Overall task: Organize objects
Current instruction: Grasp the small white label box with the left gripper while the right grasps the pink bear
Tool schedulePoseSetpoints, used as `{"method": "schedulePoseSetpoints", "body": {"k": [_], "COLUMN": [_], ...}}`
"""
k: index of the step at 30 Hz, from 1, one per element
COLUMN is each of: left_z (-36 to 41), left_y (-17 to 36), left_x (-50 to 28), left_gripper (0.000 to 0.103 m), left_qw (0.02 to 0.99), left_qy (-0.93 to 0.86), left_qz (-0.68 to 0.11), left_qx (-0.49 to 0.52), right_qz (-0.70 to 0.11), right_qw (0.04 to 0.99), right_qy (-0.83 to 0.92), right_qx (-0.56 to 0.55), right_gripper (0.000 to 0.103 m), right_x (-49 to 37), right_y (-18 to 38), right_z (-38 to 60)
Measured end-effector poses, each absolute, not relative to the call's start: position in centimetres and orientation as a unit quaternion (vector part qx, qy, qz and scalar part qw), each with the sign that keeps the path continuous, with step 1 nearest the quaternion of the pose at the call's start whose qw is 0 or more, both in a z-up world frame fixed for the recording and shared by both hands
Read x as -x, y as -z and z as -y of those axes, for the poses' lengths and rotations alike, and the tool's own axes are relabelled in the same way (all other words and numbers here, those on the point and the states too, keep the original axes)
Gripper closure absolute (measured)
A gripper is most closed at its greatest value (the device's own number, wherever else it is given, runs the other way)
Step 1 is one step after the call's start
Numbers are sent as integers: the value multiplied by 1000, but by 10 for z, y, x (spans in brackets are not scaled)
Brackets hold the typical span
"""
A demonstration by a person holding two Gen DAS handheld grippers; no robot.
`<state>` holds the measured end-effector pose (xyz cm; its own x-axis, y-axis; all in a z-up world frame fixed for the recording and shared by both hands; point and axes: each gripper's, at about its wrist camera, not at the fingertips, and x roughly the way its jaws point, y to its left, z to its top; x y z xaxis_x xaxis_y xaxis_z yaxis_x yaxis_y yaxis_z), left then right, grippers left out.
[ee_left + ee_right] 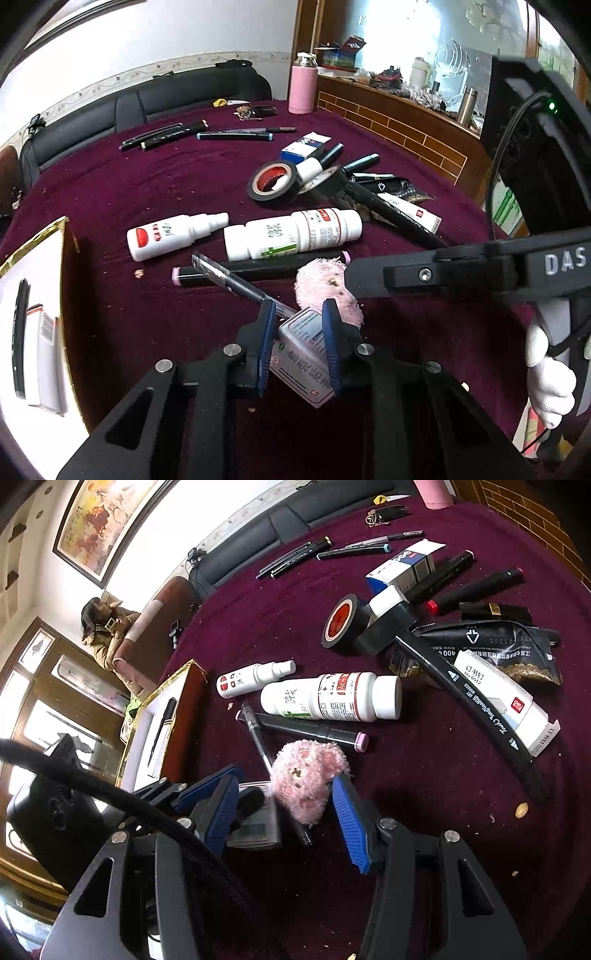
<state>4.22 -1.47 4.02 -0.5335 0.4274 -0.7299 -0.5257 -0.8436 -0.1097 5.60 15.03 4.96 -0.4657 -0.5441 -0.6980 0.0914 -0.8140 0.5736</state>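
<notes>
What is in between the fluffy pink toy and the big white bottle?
A black marker with pink ends lies between the fluffy pink toy and the big white bottle; a thin pen crosses its end. The right wrist view shows it best.

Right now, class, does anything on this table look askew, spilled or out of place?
Yes. Crumbs are scattered over the maroon cloth. Two tape rolls lean on each other amid piled markers. A pen lies crossed over a marker, and a fuzzy pink toy sits among the stationery.
</notes>
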Motion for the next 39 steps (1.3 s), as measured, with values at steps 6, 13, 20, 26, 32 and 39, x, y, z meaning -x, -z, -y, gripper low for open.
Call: {"method": "schedulePoseSetpoints", "body": {"k": [6,13,20,26,32,39], "left_z": [37,14,2,22,15,33], "left_y": [-51,-39,-35,-37,-25,-24], "left_x": [-56,-66,-57,-64,-54,-45], "left_gripper": [61,61,65,60,52,57], "left_qw": [322,326,266,284,291,279], "left_qy": [-870,-866,-879,-883,-860,-863], "left_qz": [-41,-106,-121,-92,-103,-31], "left_qx": [370,364,377,362,406,420], "right_qz": [237,240,235,218,184,175], "right_qw": [191,189,163,153,118,107], "right_qy": [822,816,815,816,826,836], "right_qx": [-481,-490,-504,-512,-519,-509], "right_gripper": [51,51,51,51,51,70], "right_x": [-57,-55,-48,-45,-41,-49], "right_y": [-50,-43,-41,-40,-34,-36], "right_z": [-150,-148,-141,-131,-119,-125]}}
